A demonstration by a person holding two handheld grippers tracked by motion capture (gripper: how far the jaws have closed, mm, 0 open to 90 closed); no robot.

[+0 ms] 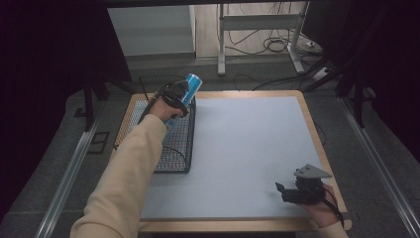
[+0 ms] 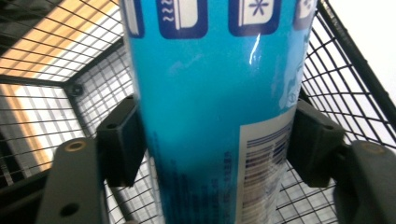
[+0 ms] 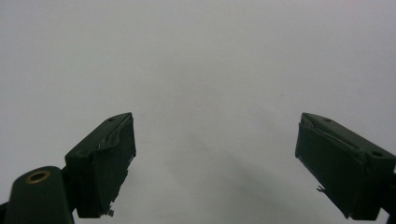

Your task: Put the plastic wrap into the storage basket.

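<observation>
From my seat the tall blue printed can (image 2: 210, 112) is cut off at top and bottom of the left gripper view, its barcode text is blurred, and my own sleeve (image 1: 133, 163) probably hides part of the black wire basket (image 1: 178, 144).

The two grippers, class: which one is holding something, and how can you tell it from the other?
The left gripper, over the wire basket, clamps a blue can. The right gripper is open above the white table.

Bright blue can (image 2: 210, 116); black wire-mesh basket (image 1: 176, 144); pale-grey mat (image 1: 247, 148).
</observation>
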